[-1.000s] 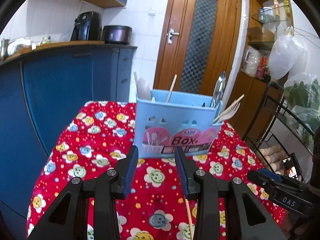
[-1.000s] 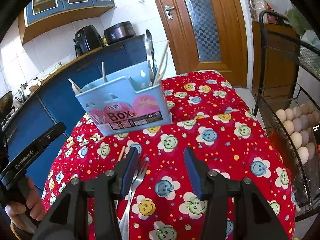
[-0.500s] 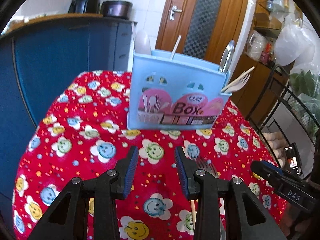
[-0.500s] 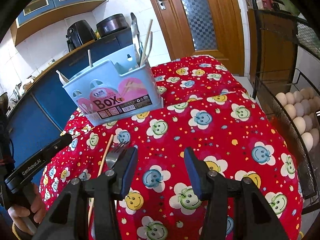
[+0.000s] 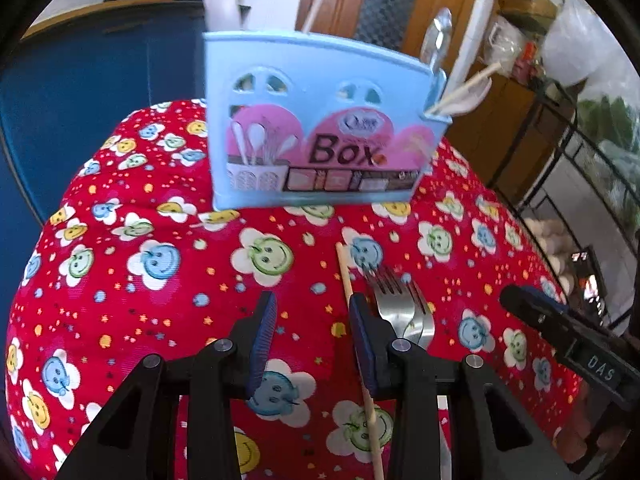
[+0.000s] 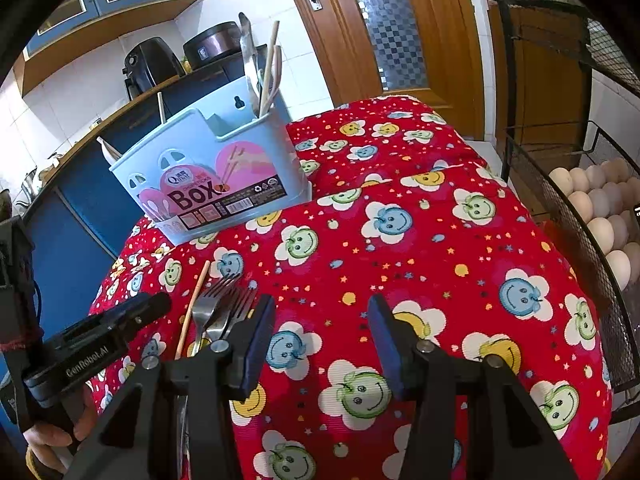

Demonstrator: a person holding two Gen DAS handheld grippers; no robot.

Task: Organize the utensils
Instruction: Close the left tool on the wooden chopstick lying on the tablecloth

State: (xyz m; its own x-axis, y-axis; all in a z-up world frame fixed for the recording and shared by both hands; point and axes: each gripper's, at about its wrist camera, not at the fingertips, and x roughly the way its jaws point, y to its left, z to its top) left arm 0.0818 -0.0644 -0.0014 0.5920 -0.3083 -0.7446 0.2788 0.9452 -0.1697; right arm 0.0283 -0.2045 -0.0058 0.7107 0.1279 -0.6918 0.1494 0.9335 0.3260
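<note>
A light blue utensil box [image 5: 320, 120] labelled "Box" stands at the far side of the red smiley tablecloth [image 5: 140, 280]; it also shows in the right wrist view [image 6: 216, 184]. It holds a spoon, chopsticks and other utensils. Metal forks [image 5: 400, 300] and a wooden chopstick [image 5: 348, 280] lie on the cloth in front of it, also seen in the right wrist view as forks [image 6: 220, 308] and chopstick [image 6: 194, 304]. My left gripper [image 5: 312, 312] is open, low over the cloth, just left of the forks. My right gripper [image 6: 320, 316] is open and empty, right of the forks.
A blue kitchen counter [image 5: 80, 60] with appliances lies to the left. A wooden door [image 6: 380, 28] is behind the table. A black wire rack with eggs [image 6: 592, 200] stands at the right edge of the table.
Both grippers have dropped lower and moved forward toward the box. The forks and chopstick now lie close in front of the left gripper's fingers. Both grippers stay open.
</note>
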